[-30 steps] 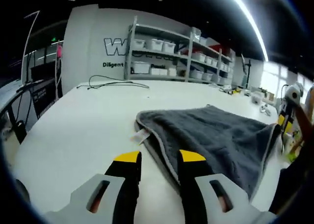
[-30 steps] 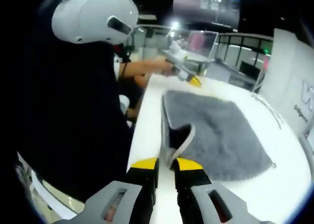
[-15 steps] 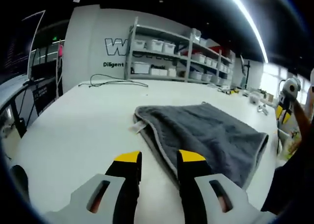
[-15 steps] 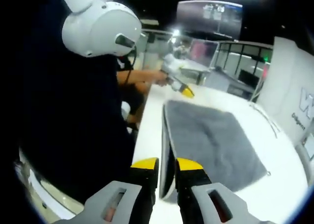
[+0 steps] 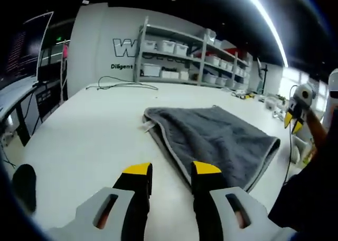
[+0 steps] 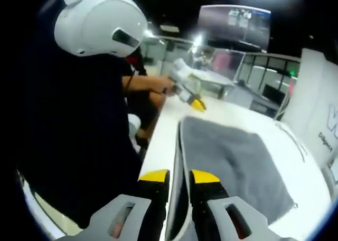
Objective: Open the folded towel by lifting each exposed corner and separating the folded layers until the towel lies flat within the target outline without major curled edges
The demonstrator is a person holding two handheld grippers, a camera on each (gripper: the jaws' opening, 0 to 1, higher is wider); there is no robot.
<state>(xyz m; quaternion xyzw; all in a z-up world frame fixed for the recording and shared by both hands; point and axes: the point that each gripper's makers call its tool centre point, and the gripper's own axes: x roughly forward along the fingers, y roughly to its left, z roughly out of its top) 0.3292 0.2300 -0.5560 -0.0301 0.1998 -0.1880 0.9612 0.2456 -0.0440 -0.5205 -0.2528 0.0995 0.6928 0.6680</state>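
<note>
The grey towel [image 5: 214, 138] lies spread on the white table [image 5: 90, 135], with a pale hem along its near edge and a small tag at its far left corner. My left gripper [image 5: 172, 169] hovers open over the towel's near hem, nothing between its yellow tips. In the right gripper view the towel [image 6: 237, 162] stretches away from my right gripper [image 6: 179, 176], which is shut on its pale hem; the hem runs up between the jaws. The left gripper [image 6: 196, 105], held in a hand, hangs above the towel's far corner. The right gripper [image 5: 292, 121] appears raised at the far right.
A person in dark clothes with a white headset [image 6: 100, 22] stands close on the left of the right gripper view. Shelving with white bins [image 5: 174, 59] lines the back wall. A black cable [image 5: 124, 84] lies at the table's far side. Small items [image 5: 253, 97] sit far right.
The raised, curled edge held by my right gripper has been drawn out, and the towel now lies flatter and wider. My left gripper stays open, a little higher than before.
</note>
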